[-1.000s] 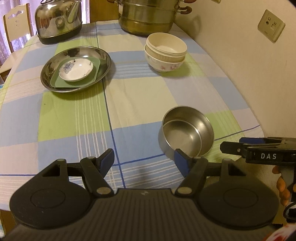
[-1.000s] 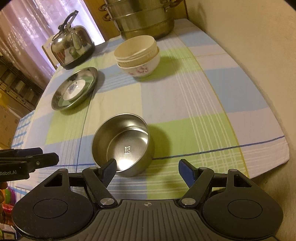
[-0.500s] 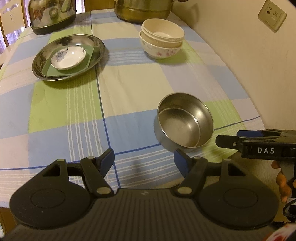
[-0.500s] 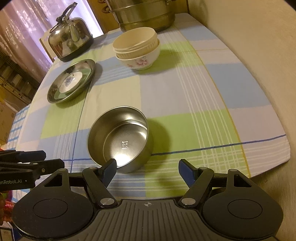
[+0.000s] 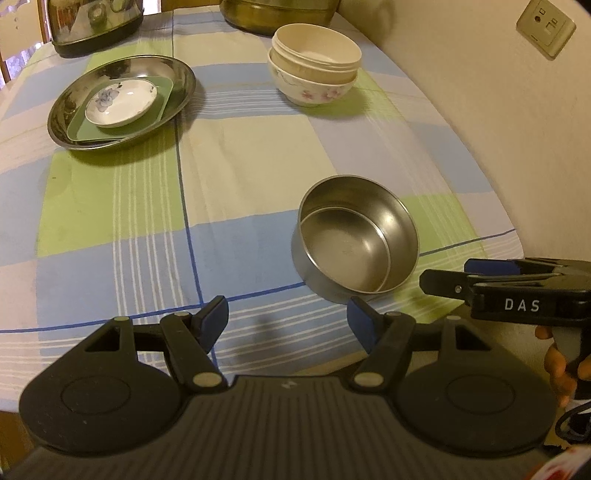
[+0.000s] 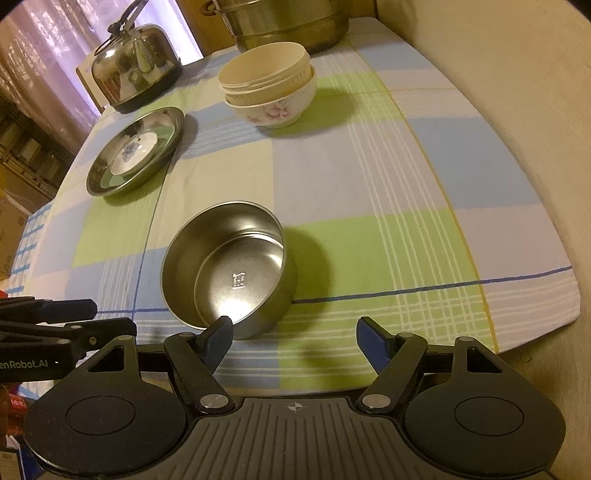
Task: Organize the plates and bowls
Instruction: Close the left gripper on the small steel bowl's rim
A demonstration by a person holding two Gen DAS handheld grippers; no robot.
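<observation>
A steel bowl (image 5: pixel 356 245) (image 6: pixel 229 264) stands upright on the checked tablecloth near the front edge. My left gripper (image 5: pixel 288 321) is open and empty, just in front of the bowl and to its left. My right gripper (image 6: pixel 295 334) is open too, with its left fingertip at the bowl's near rim and nothing between the pads. Farther back, a cream bowl nests in a flowered bowl (image 5: pixel 314 64) (image 6: pixel 269 90). At the back left a steel plate (image 5: pixel 122 99) (image 6: pixel 135 149) holds a green square plate and a small white saucer (image 5: pixel 122 101).
A steel kettle (image 6: pixel 136 70) and a large steel pot (image 6: pixel 288 22) stand at the table's far end. A wall with a socket (image 5: pixel 546 27) runs along the right side. A hand (image 5: pixel 557 365) holds the right gripper's handle. The table edge (image 6: pixel 535 325) lies close.
The left wrist view has tipped down and drawn nearer the table, so the steel bowl looks larger. The right wrist view barely shifted. Both grippers kept their width.
</observation>
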